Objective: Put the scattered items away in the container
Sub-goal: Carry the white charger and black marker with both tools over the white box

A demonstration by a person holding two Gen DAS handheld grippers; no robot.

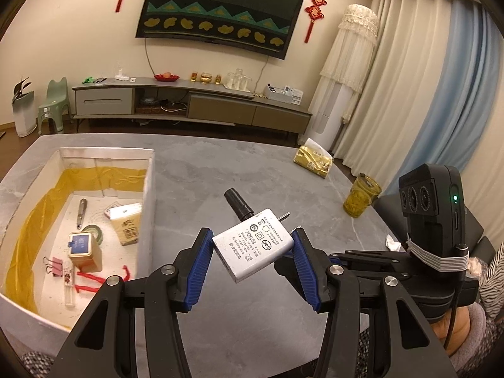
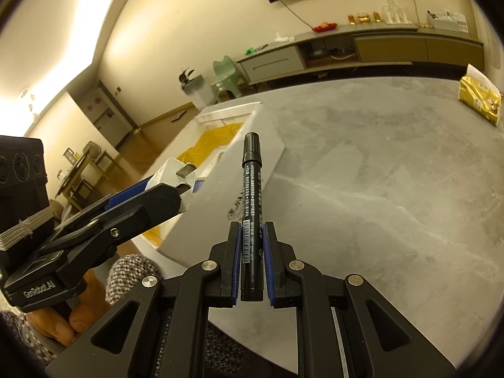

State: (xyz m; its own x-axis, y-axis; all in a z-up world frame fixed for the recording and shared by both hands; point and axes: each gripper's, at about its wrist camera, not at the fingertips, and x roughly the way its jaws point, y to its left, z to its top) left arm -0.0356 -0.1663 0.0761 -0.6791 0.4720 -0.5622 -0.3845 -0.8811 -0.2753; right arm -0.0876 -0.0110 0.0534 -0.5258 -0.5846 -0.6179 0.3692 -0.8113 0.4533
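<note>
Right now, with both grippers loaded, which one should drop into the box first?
Left, probably. The left gripper holds the white charger right beside the white box, whose wall stands just to its left. The right gripper, gripping the black marker, sits farther out.

Charger and marker held up, box half filled

A white wall charger (image 1: 255, 245), tilted with prongs up and to the right, sits pinched in the left gripper (image 1: 250, 252). A black marker (image 2: 251, 208) with printed text stands lengthwise, cap end away, clamped in the right gripper (image 2: 251, 252). The open white box (image 1: 149, 189), lined with yellow, rests on the grey worktop (image 1: 252, 170) and holds small items.
</note>
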